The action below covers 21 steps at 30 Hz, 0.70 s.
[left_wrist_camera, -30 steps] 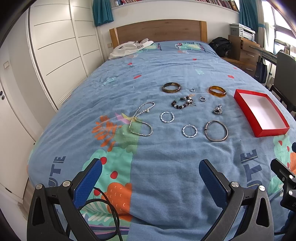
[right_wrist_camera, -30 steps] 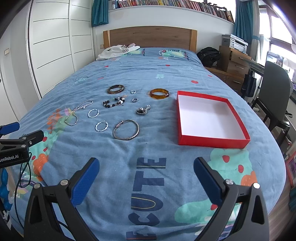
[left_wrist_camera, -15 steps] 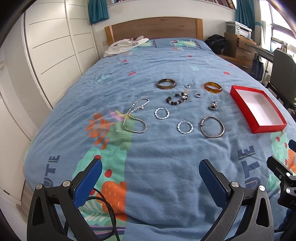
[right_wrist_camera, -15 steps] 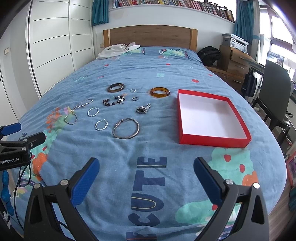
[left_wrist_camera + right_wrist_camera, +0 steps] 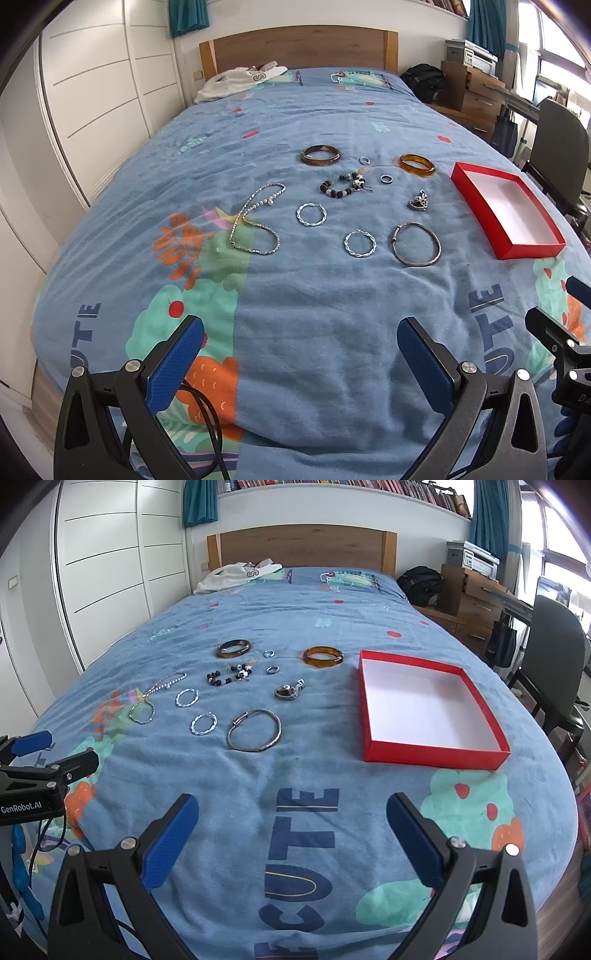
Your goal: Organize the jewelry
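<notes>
Black gripper (image 5: 291, 812) frames, blue textured pads (image 5: 168, 840), silver screws.

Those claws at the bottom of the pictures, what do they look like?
Each claw, left and right, has two black angular arms with silver bolts and textured blue pads. A black cable loops beneath the left one, whose body reads "GenRobot.AI".

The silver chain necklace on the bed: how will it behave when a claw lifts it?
The silver chain necklace lies in loose curves, so it probably hangs floppy. Its thin links may slip from a pinch. It lies apart from the twisted hoop, so snagging seems unlikely.
</notes>
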Available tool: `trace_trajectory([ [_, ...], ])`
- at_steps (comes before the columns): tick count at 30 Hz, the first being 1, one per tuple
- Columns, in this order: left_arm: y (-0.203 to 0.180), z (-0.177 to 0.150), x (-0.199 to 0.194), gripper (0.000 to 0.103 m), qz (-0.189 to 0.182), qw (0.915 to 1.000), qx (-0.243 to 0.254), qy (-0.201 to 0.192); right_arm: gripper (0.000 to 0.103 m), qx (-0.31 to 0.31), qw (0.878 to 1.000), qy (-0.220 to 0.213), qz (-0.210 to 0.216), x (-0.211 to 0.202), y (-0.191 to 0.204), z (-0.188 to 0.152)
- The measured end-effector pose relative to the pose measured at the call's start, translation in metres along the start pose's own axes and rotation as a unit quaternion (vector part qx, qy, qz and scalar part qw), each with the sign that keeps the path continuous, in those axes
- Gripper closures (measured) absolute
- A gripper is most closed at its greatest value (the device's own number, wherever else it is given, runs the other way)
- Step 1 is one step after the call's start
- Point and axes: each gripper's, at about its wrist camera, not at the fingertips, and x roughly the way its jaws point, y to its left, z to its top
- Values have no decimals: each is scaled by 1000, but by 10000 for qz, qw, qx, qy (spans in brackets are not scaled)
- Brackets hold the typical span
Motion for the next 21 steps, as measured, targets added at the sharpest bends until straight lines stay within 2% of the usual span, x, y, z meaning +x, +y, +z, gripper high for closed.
trace_trajectory([
  [4, 4, 0, 1, 1, 86, 9999, 52, -31, 0, 29, 10000, 17, 32, 3, -1, 1],
  [17, 20, 7, -1, 0, -162, 9998, -82, -82, 0, -65, 9999, 75, 117, 3, 7, 11],
  [21, 26, 9, -1, 1, -92, 9997, -224, -91, 0, -49, 9998, 137, 137, 5, 8, 14],
])
